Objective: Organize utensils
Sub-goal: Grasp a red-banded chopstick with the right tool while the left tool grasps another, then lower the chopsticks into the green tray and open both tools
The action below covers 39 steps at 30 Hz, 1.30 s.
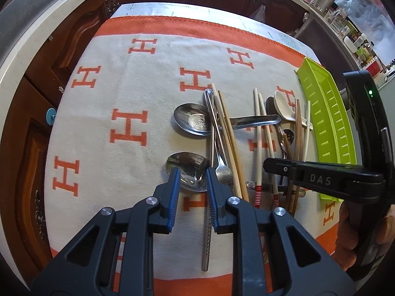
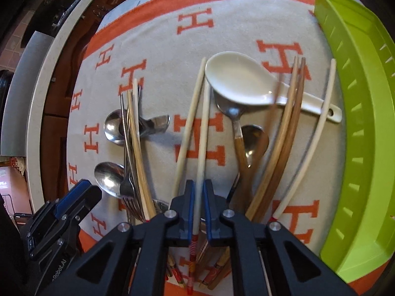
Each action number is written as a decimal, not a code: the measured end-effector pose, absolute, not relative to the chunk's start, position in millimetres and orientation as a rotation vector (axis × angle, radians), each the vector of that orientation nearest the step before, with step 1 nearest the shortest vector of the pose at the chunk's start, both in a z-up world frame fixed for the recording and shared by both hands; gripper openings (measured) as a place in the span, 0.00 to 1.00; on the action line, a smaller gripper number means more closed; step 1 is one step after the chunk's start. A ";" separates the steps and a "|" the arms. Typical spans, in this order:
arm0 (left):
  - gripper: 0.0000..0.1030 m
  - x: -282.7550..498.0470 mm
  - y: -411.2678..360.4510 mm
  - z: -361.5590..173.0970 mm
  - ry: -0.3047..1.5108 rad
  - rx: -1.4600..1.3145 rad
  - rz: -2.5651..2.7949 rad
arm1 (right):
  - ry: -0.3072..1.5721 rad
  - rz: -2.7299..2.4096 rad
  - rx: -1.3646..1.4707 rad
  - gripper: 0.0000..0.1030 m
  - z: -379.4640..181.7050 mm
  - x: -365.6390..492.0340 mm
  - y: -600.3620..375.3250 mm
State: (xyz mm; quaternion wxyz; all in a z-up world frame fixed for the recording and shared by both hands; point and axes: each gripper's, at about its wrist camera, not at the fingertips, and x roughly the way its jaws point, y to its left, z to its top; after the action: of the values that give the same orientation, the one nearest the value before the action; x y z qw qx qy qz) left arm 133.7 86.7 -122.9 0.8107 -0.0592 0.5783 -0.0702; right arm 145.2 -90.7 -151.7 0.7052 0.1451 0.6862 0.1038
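The right tongs point(image 2: 197, 209) pinch 1 pale chopstick point(image 2: 201, 128) that runs away from the camera – its red-striped end is half hidden below. The left tongs point(image 1: 192, 181) squeeze a shiny spoon point(image 1: 188, 170) across its bowl. Both lie on the desk point(image 1: 138, 91), left of the green tray point(image 2: 358, 98).

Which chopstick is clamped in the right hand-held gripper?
The cream chopstick with the red-striped end, the right one of the middle pale pair; the right hand-held gripper pinches it. The others lie free.
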 end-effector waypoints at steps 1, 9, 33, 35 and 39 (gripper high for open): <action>0.18 133.6 85.5 -122.2 1.234 -0.126 -0.153 | 1.526 0.235 0.335 0.06 -151.8 143.7 -91.6; 0.13 133.3 70.4 -113.3 1.215 -0.113 -0.194 | 1.476 0.264 0.467 0.05 -133.4 129.1 -113.5; 0.13 173.8 -11.0 -153.9 1.289 0.031 -0.191 | 1.311 0.305 0.651 0.05 -97.5 66.5 -202.3; 0.13 175.0 -15.7 -161.1 1.309 0.046 -0.182 | 1.312 0.306 0.652 0.05 -99.4 65.8 -204.9; 0.04 173.1 -25.8 -164.0 1.301 0.094 -0.166 | 1.314 0.308 0.655 0.05 -102.3 64.6 -208.0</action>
State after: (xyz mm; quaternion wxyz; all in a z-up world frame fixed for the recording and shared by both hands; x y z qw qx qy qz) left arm 173.1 -25.8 -164.0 0.7917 0.0436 0.6045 -0.0769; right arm 64.6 -208.0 -102.3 0.7318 0.2976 0.5970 0.1399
